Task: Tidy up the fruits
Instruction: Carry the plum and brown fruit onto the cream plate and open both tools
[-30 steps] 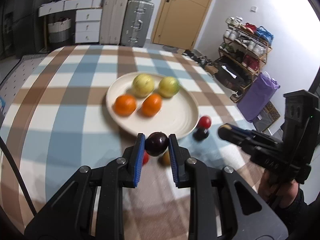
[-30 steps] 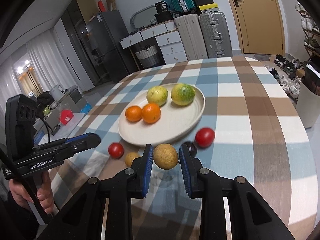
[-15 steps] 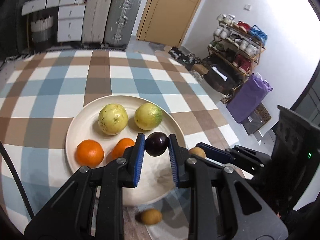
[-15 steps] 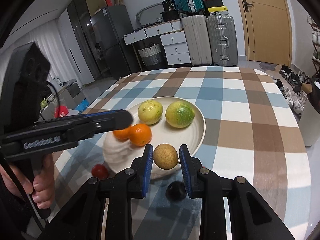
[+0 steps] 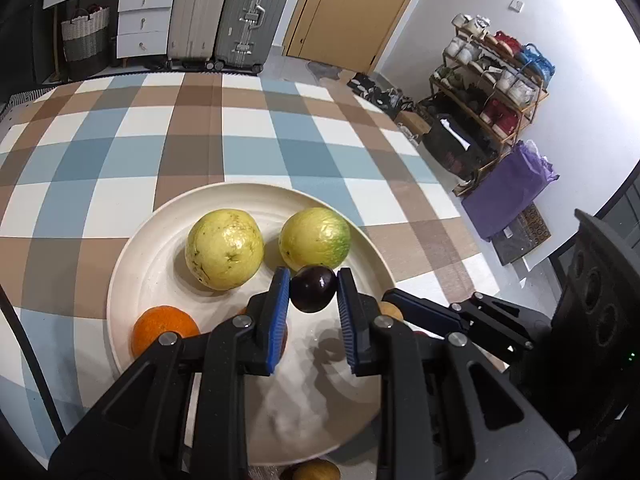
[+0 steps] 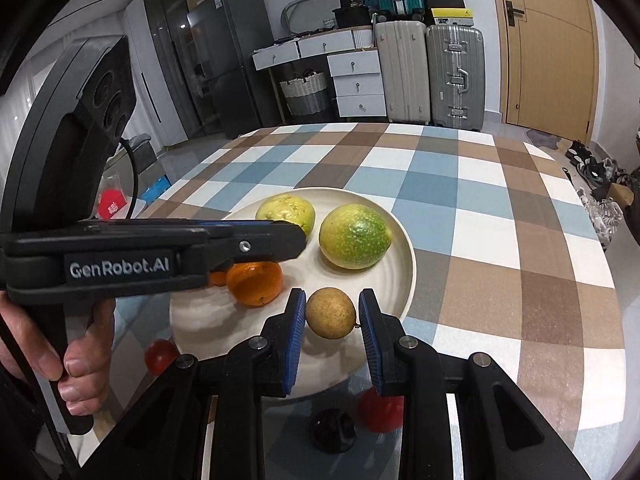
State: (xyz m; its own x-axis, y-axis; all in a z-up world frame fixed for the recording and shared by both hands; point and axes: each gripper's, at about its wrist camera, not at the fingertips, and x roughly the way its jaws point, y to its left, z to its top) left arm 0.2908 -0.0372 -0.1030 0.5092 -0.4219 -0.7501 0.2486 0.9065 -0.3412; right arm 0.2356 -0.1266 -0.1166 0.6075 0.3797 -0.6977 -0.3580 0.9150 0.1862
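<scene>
So far the plate [image 5: 132, 264] holds two guavas [image 5: 224, 249] and two oranges [image 6: 254, 283]. The left gripper [image 5: 313, 294] pinches a dark plum [image 5: 312, 288] above the plate; the right gripper [image 6: 331, 319] pinches a tan fruit [image 6: 330, 312] over its near rim. Neither is set down yet. Left on the cloth are two red fruits [image 6: 160, 356], a dark one [image 6: 333, 429] and a tan one at the left view's bottom edge, cut off. One orange hides behind the left gripper.

Suitcases [image 5: 232, 12]; shoe rack [image 5: 492, 76] (full).
</scene>
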